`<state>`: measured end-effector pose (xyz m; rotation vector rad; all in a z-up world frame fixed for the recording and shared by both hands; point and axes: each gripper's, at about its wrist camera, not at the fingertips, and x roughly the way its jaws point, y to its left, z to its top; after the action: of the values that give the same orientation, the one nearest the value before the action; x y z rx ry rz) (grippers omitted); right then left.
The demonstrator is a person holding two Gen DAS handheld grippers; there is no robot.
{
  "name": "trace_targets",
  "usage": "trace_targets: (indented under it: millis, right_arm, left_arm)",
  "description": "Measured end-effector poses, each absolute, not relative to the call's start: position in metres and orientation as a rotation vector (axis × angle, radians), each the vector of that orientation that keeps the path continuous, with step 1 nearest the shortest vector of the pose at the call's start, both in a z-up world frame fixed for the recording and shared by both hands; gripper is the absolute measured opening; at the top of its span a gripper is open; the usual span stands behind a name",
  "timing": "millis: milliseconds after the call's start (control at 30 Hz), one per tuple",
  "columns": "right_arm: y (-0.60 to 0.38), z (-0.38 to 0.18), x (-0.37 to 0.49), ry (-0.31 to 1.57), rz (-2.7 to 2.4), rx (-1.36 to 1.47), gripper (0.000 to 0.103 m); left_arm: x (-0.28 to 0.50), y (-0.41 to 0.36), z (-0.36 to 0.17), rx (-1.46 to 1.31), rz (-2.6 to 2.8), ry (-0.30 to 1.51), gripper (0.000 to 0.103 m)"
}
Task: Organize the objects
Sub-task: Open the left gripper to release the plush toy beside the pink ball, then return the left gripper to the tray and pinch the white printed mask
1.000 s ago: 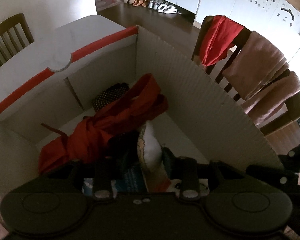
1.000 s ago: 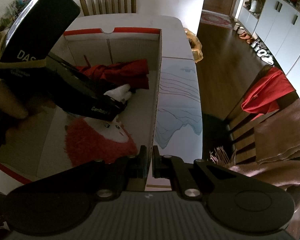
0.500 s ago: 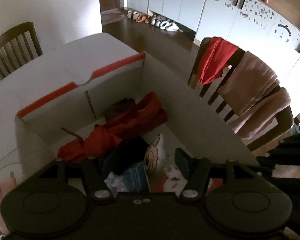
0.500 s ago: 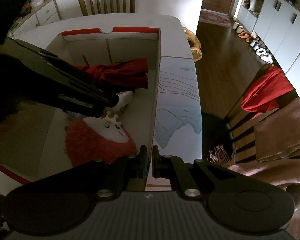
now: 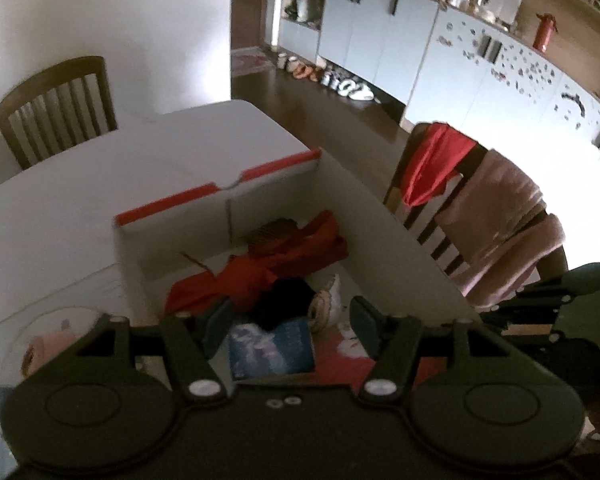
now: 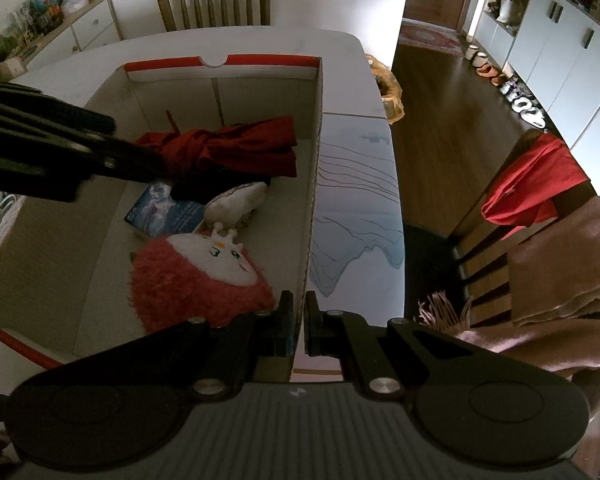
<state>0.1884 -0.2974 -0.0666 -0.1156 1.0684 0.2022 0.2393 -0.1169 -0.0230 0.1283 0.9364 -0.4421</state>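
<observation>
An open cardboard box (image 6: 315, 128) with red-edged flaps stands on the white table (image 6: 260, 40). Inside lie a red cloth bundle (image 6: 236, 148), a blue book (image 6: 162, 210), a white soft item (image 6: 236, 200), a black item (image 5: 284, 304) and a red fluffy plush with a white face (image 6: 196, 276). My left gripper (image 5: 290, 322) is open and empty, held above the box over the book; its body (image 6: 52, 140) crosses the box's left side in the right wrist view. My right gripper (image 6: 299, 326) is shut on the box's right wall at the near corner.
A chair (image 6: 540, 240) draped with red and pink cloths stands right of the table. Another chair (image 6: 216, 0) stands at the far end. A drawn paper sheet (image 6: 356, 200) lies on the table beside the box. A round dish with a pink item (image 5: 44, 344) sits left of the box.
My left gripper has risen up and back out of the box, empty and open. The right gripper has stayed clamped on the box wall.
</observation>
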Motion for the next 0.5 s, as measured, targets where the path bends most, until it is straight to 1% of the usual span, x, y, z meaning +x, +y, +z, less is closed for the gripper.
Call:
trace_targets:
  millis: [367,500]
  right_arm:
    - [-0.295,-0.066,0.189,1.068,0.2,-0.117,0.004]
    - [-0.295,-0.065,0.188,1.068,0.199,-0.115,0.004]
  left_arm:
    - [0.212,-0.063,-0.007,0.053,-0.32,0.888,0.071]
    - [0.199,-0.04,-0.006,0.027,-0.266,0.879,0.078]
